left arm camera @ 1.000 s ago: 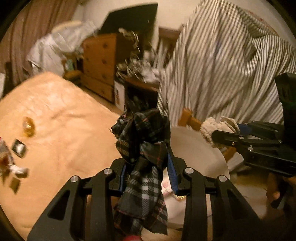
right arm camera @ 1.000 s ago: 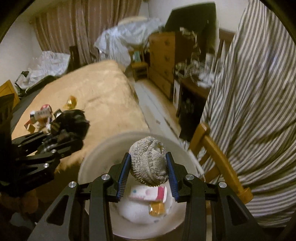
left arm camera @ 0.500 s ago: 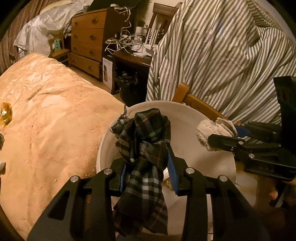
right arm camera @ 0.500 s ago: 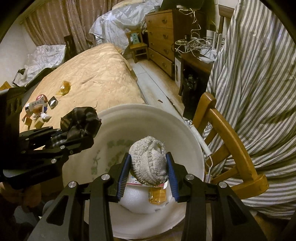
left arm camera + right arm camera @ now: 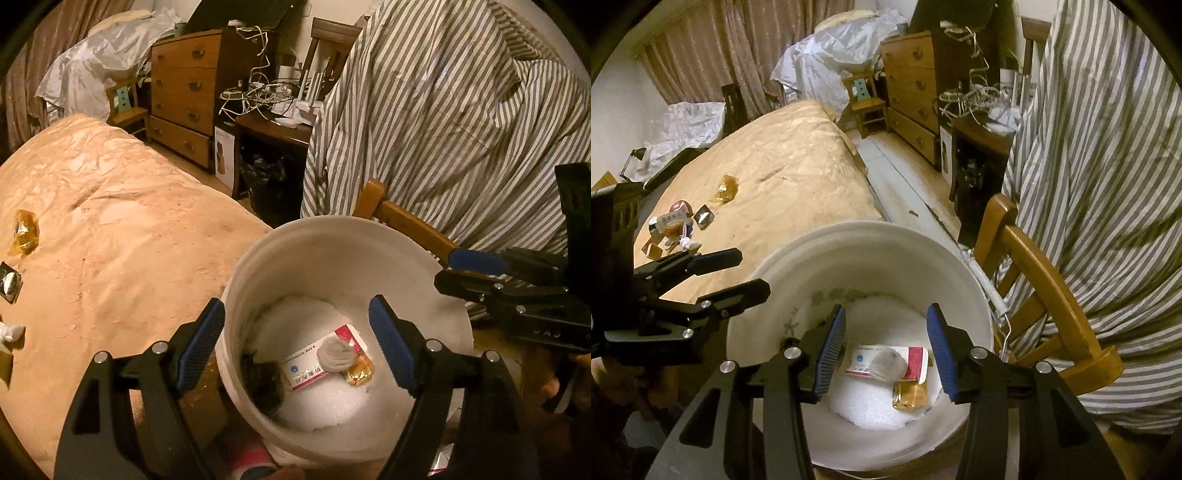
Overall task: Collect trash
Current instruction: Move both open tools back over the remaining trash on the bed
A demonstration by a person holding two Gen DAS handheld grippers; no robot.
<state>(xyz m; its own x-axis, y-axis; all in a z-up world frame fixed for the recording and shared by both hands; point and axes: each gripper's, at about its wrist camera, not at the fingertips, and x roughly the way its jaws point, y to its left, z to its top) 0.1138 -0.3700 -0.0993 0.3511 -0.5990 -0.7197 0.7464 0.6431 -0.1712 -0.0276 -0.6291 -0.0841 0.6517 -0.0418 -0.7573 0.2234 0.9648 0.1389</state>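
- Wrappers lie scattered on the tan bed
- left gripper: jaws just sprung wide, empty, over the white bucket; the dark plaid rag, red-and-white box and pale wad lie inside
- right gripper: jaws just parted, empty

The right gripper hangs over the white bucket, its blue-padded jaws having just been opening, with nothing between them. Below, on the bucket's white lining, a pale wadded ball lies on a red-and-white box, and an amber wrapper lies just beside the box. The left gripper reaches in from the left at the bucket's rim, jaws apart and empty. More wrappers lie scattered on the tan bed behind. A wooden chair stands right of the bucket under striped cloth.
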